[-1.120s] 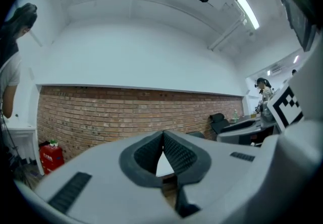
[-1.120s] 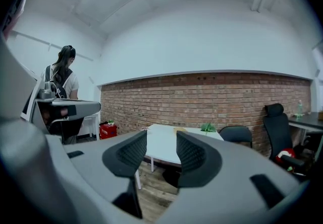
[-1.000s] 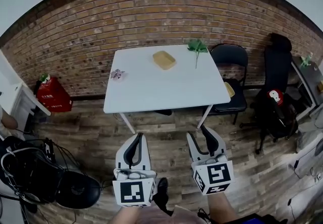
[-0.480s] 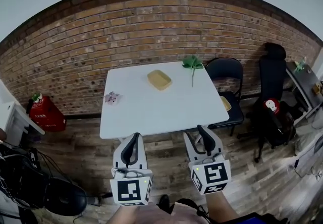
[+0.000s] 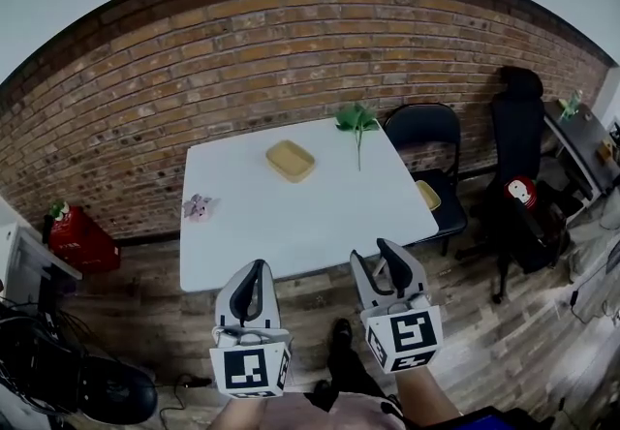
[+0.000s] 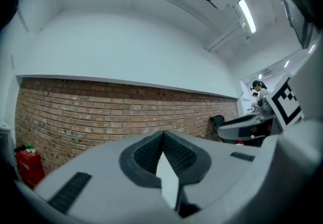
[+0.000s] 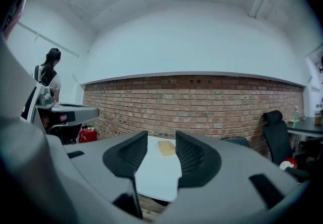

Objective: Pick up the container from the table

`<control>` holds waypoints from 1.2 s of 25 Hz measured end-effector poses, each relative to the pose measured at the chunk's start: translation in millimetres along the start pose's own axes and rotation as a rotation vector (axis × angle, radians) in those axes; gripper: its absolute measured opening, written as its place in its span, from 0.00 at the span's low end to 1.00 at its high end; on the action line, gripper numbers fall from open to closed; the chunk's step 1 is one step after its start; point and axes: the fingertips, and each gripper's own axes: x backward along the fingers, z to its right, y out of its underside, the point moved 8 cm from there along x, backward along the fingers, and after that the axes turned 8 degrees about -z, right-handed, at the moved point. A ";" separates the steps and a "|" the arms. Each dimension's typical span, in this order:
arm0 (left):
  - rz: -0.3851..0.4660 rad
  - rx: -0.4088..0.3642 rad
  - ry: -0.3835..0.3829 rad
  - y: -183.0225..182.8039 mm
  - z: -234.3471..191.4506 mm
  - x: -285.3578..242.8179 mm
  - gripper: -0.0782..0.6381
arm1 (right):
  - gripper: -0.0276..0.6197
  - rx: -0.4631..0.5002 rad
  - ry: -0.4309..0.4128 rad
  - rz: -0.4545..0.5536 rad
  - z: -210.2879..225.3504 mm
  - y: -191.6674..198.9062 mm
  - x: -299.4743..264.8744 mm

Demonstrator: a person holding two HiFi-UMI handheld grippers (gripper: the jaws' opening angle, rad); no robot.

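Observation:
The container (image 5: pixel 291 160) is a shallow tan tray lying toward the far side of the white table (image 5: pixel 291 234). In the right gripper view the container (image 7: pixel 166 148) shows between the jaws, far off on the table (image 7: pixel 156 175). My left gripper (image 5: pixel 258 266) hangs just short of the table's near edge, pointing level, its jaws pressed together with nothing in them. Its pads (image 6: pixel 174 155) meet at the tip of the left gripper (image 6: pixel 162 134). My right gripper (image 5: pixel 372 254) is at the near right corner, open and empty, as the right gripper (image 7: pixel 161 137) shows in its own view.
A green plant sprig (image 5: pixel 356 118) and a small pink flower (image 5: pixel 199 207) lie on the table. A black chair (image 5: pixel 426 128) stands at its right, with office chairs and gear beyond. A red box (image 5: pixel 77 239) is at the left by the brick wall. A person (image 7: pixel 48 74) stands far left.
Both grippers have come forward to the table, whose near edge now lies at their tips. The container looks nearer. The jaws show no change.

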 end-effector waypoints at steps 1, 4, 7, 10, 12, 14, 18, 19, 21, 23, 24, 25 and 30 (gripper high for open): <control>-0.005 0.000 -0.002 1.4 -1.2 -6.9 0.12 | 0.32 -0.001 -0.002 -0.002 3.3 0.3 -6.5; -0.017 -0.001 -0.012 4.7 -5.4 -30.3 0.12 | 0.32 0.001 -0.005 -0.007 15.3 -0.5 -28.4; -0.040 0.000 -0.030 8.2 -11.8 -58.0 0.12 | 0.32 -0.001 -0.014 -0.018 30.4 -2.7 -55.7; -0.062 0.004 -0.069 10.7 -24.2 -88.0 0.12 | 0.32 -0.003 -0.035 -0.028 45.9 -5.8 -88.5; -0.076 0.006 -0.101 10.8 -33.1 -108.1 0.12 | 0.32 -0.001 -0.055 -0.035 56.8 -7.9 -112.0; -0.088 0.007 -0.130 9.8 -39.0 -126.7 0.12 | 0.32 0.004 -0.078 -0.039 67.5 -11.1 -134.9; -0.097 0.020 -0.171 4.3 -44.6 -160.6 0.12 | 0.31 0.011 -0.115 -0.049 85.1 -21.7 -177.1; -0.100 0.015 -0.179 3.1 -45.9 -168.1 0.12 | 0.31 0.015 -0.125 -0.048 88.5 -25.1 -186.5; -0.099 0.011 -0.193 0.4 -47.5 -182.0 0.12 | 0.31 0.025 -0.143 -0.043 95.1 -31.7 -203.2; -0.094 0.012 -0.204 -2.3 -48.3 -194.6 0.12 | 0.31 0.035 -0.156 -0.036 102.0 -37.5 -217.8; -0.090 0.012 -0.210 -3.5 -48.9 -200.2 0.12 | 0.31 0.040 -0.162 -0.031 105.3 -40.2 -224.8; -0.086 0.011 -0.216 -4.8 -49.7 -205.4 0.12 | 0.31 0.046 -0.169 -0.025 108.2 -42.7 -231.6; -0.058 0.006 -0.263 -14.6 -56.0 -224.7 0.12 | 0.30 0.071 -0.203 -0.001 118.6 -56.0 -262.4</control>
